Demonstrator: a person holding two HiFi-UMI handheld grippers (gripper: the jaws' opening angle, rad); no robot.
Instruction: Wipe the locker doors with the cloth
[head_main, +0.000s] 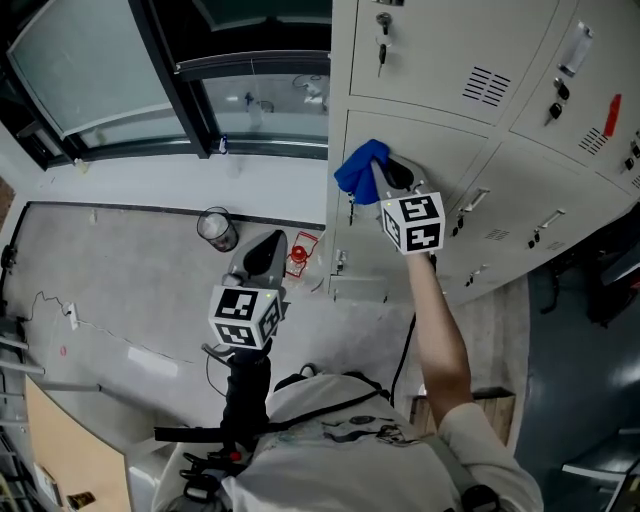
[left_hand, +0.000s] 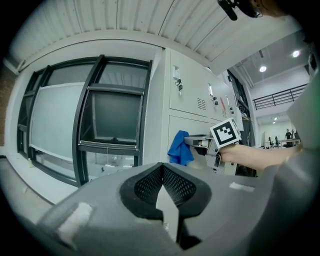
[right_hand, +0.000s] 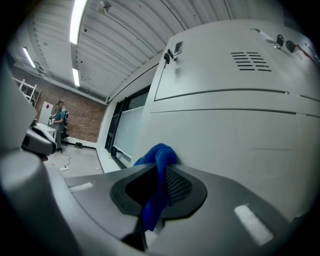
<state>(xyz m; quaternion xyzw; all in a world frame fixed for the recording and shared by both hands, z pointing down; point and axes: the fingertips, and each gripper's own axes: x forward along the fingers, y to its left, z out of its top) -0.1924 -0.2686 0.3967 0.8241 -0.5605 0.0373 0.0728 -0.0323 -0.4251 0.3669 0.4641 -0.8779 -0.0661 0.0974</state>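
Grey locker doors (head_main: 440, 90) fill the upper right of the head view, with windows (head_main: 120, 80) at upper left. We find the right tongs (head_main: 383, 176) clamped on the blue cloth (head_main: 358, 168), which lies against a door at centre. The left tongs (head_main: 262, 252), lower centre, have their jaws together and hold nothing.

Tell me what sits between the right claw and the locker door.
The blue cloth: the right claw pinches it, and its bunched end meets the locker door, seen in the right gripper view.
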